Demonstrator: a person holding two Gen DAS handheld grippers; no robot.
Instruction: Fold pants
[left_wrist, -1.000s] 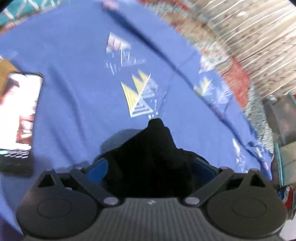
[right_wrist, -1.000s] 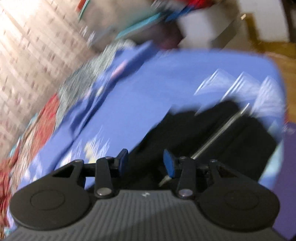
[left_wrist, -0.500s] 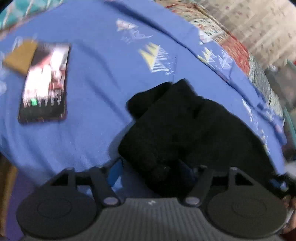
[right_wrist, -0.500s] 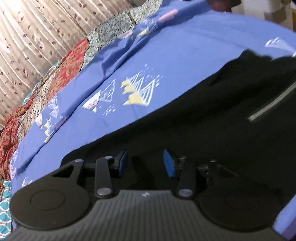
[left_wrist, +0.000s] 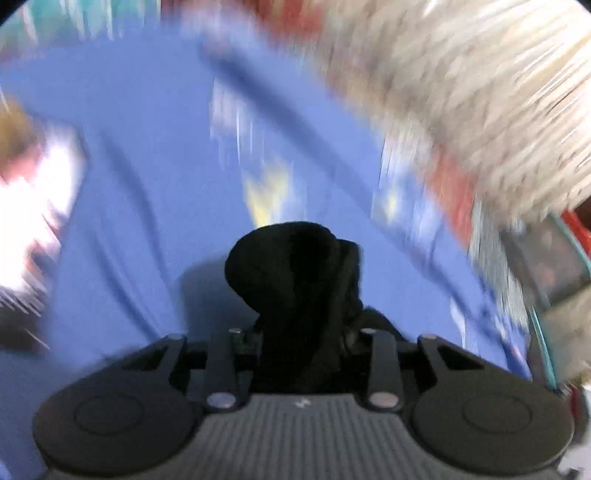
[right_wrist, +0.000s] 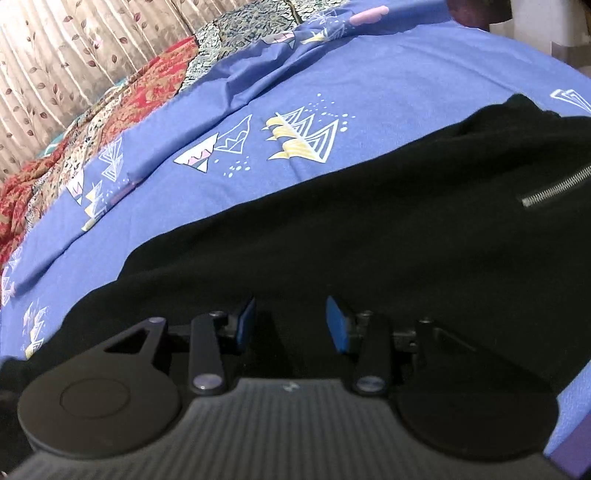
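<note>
The black pants (right_wrist: 369, 229) lie spread across the blue bedsheet (right_wrist: 332, 66) in the right wrist view, a silver zipper (right_wrist: 554, 190) at the right. My right gripper (right_wrist: 290, 321) is open, its blue pads low over the black cloth. In the blurred left wrist view, my left gripper (left_wrist: 303, 336) is shut on a bunch of the black pants (left_wrist: 295, 266), which sticks up between the fingers above the sheet (left_wrist: 147, 155).
A phone with a lit screen (left_wrist: 33, 206) lies on the sheet at the left. A red patterned quilt (right_wrist: 110, 110) and a beige curtain (right_wrist: 74, 48) run along the far side of the bed. Boxes (left_wrist: 554, 266) stand at the right.
My left gripper has closed on the pants cloth and lifted it, swinging fast so that view blurs. My right gripper has stayed open over the pants, barely moved.
</note>
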